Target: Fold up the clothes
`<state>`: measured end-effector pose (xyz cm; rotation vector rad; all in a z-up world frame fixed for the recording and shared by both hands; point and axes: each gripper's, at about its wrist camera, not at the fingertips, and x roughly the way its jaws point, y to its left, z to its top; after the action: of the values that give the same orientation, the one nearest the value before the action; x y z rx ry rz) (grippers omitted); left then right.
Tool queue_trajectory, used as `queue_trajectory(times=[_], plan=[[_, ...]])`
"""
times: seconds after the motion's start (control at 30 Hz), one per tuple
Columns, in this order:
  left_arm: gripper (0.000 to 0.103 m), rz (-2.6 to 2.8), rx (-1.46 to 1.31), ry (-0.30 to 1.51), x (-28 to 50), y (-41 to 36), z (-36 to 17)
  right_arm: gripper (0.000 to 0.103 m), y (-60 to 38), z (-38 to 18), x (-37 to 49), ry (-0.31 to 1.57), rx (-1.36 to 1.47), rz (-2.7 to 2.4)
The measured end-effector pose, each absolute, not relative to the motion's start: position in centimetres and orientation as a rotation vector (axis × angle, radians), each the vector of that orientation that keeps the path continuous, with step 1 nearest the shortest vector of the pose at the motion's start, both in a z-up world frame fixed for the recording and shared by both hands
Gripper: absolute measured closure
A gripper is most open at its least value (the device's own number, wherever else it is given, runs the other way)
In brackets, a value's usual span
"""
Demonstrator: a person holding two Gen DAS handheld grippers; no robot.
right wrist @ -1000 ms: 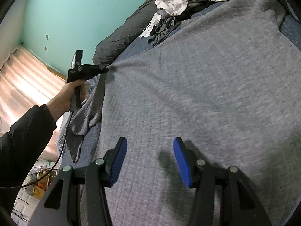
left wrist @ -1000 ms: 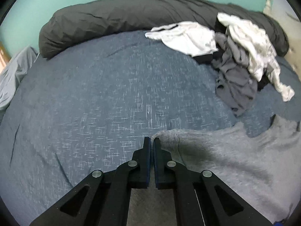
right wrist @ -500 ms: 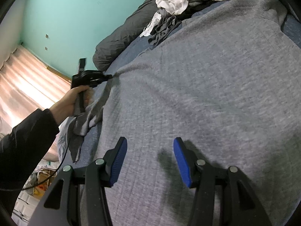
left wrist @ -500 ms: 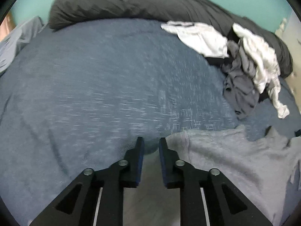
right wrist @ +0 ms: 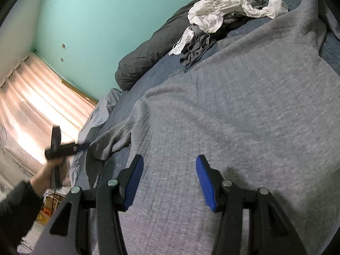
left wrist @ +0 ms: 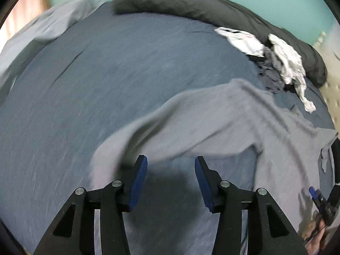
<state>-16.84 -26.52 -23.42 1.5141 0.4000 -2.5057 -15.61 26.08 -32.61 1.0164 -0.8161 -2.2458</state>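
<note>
A grey sweater (right wrist: 233, 106) lies spread on the blue bed (left wrist: 106, 85). Its long sleeve (left wrist: 191, 119) stretches across the sheet, blurred by motion. My left gripper (left wrist: 170, 161) hovers just short of the sleeve's end. Its jaws are opening and only shadowed sheet shows between them. In the right wrist view the left gripper (right wrist: 84, 147) is held by a hand (right wrist: 47, 172) at the bed's side, its tips beside the crumpled sleeve (right wrist: 110, 140). My right gripper (right wrist: 169, 161) stands open low over the sweater's body, gripping nothing. It also shows at the edge of the left wrist view, as the right gripper (left wrist: 318, 197).
A pile of white and dark grey clothes (right wrist: 223, 14) lies at the bed's far end, against a rolled dark duvet (left wrist: 191, 6). A pale sheet (left wrist: 42, 31) hangs off the bed's side. Light curtains (right wrist: 31, 106) and a teal wall (right wrist: 95, 21) stand beyond.
The left gripper was shut on the sleeve's end; it has opened, let the sleeve go and swung back toward the bed's side. The sleeve now lies slack. The right gripper has stayed put.
</note>
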Motion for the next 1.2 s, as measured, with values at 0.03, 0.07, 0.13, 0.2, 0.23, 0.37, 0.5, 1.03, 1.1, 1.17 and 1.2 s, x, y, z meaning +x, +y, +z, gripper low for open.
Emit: queue_trajectory(times=[0.03,0.07,0.13,0.2,0.23,0.37,0.5,1.03,1.1,1.17,1.2], plan=[[0.052,-2.477,1.511,0.424,-15.6,-27.3,-23.9,0.051,26.1,-32.5,-15.6,-0.818,1.012,-2.245],[0.052,-2.448,1.514,0.452,-14.5,-28.1,-24.5,0.051,25.9,-32.5,-15.6,-0.812,1.011,-2.245],[0.052,-2.404,1.509,0.480,-12.7,-29.2,-25.7,0.051,25.7,-32.3,-15.5,-0.799,1.008,-2.246],[0.052,-2.362,1.514,0.479,-11.5,-29.9,-27.1,0.051,25.4,-32.3,-15.5,-0.788,1.009,-2.247],[0.052,-2.344,1.517,0.487,-11.1,-30.2,-27.8,0.051,25.2,-32.4,-15.5,-0.786,1.011,-2.244],[0.052,-2.323,1.510,0.468,-11.2,-30.9,-29.3,0.051,25.0,-32.4,-15.4,-0.765,1.015,-2.244],[0.054,-2.304,1.504,0.416,-12.0,-31.6,-29.8,0.051,24.8,-32.5,-15.6,-0.760,1.017,-2.243],[0.098,-2.418,1.628,0.340,-12.6,-34.6,-18.7,0.051,24.7,-32.1,-15.5,-0.757,1.000,-2.244],[0.098,-2.380,1.625,0.279,-12.6,-35.6,-18.0,0.051,24.7,-32.1,-15.6,-0.753,1.000,-2.244],[0.098,-2.358,1.606,0.268,-12.6,-36.1,-18.1,0.051,24.6,-32.1,-15.6,-0.750,1.000,-2.244],[0.098,-2.365,1.586,0.297,-12.7,-36.3,-18.2,0.051,24.6,-32.1,-15.6,-0.748,1.001,-2.245]])
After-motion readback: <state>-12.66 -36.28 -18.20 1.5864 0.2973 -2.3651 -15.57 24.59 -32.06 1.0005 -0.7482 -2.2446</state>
